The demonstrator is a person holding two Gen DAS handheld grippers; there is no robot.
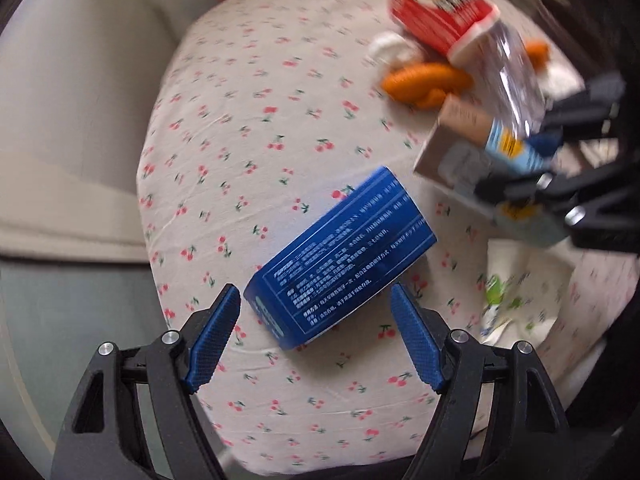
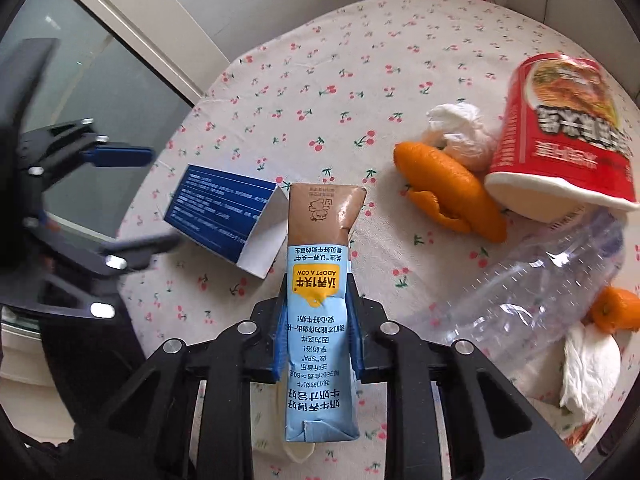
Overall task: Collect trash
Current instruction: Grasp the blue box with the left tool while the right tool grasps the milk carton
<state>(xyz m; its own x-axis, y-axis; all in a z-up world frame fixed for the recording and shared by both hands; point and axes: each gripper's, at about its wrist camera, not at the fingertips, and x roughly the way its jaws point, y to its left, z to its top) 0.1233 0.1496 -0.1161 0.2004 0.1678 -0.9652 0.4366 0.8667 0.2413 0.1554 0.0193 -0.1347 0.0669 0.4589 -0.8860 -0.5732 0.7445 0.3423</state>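
Right wrist view, nearest: the right gripper (image 2: 318,320) is clenched on a flattened light-blue and brown milk carton (image 2: 320,280), its blue pads pressing the carton's two long sides; the carton's brown end points away from the camera over the cherry-print cloth covering the round table (image 2: 320,80).

Just beyond and left of the carton's far end lies a dark blue rectangular cardboard box (image 2: 218,212) with white print, one end flap open. Farther left, the left gripper (image 2: 140,200) is seen from the side, blurred, jaws apart.

Right of the carton: a curled piece of orange peel (image 2: 444,188), a crumpled white tissue (image 2: 460,132) touching it behind, and a red instant-noodle cup (image 2: 560,132) lying on its side. A clear crushed plastic bottle (image 2: 532,292) lies nearer, its far end just below the cup's rim. At the right edge sit a second orange peel (image 2: 616,308) and a folded white napkin (image 2: 588,368).

Left wrist view: the left gripper (image 1: 316,312) is released, its blue pads either side of the near end of the dark blue box (image 1: 340,256) without touching it. A printed paper wrapper (image 1: 516,288) lies to the right.
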